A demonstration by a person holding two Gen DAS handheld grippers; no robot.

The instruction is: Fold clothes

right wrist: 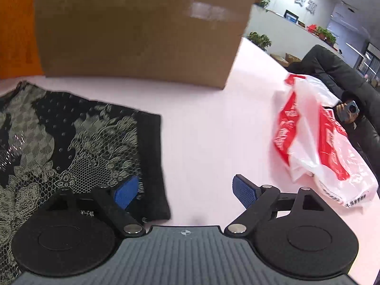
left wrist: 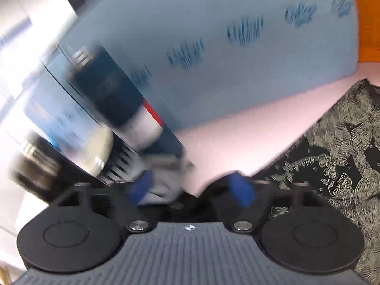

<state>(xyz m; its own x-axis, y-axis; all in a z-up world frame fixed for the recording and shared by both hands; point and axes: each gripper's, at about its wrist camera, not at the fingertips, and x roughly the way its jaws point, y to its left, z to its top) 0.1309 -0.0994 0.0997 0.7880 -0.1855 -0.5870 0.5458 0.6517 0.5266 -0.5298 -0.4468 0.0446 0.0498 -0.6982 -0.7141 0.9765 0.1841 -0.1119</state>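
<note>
Your right gripper is spread wide and holds nothing. Its left blue pad sits over the near right corner of the garment, and its right pad hangs over bare pink bench. You cannot tell whether the left pad touches the cloth.

The garment is black with a pale lace-and-flower print. It lies flat on the bench, filling the left side of the right wrist view, with a plain black hem running along its right edge. Behind it stands a brown cardboard box, apart from the cloth. To the right, well clear of the garment, lies a red-and-white plastic bag. Beyond the bag, at the bench's far edge, a person in a dark coat holds a phone.

Your left gripper is also spread wide, and its view is heavily blurred. A bunch of grey cloth sits just beside its left pad — whether it is gripped, you cannot tell. The right pad is over the pink bench. The garment shows at the right of this view, near that pad. A pale blue panel with dark printed marks stands behind, and blurred dark cylinders lie to the left.
</note>
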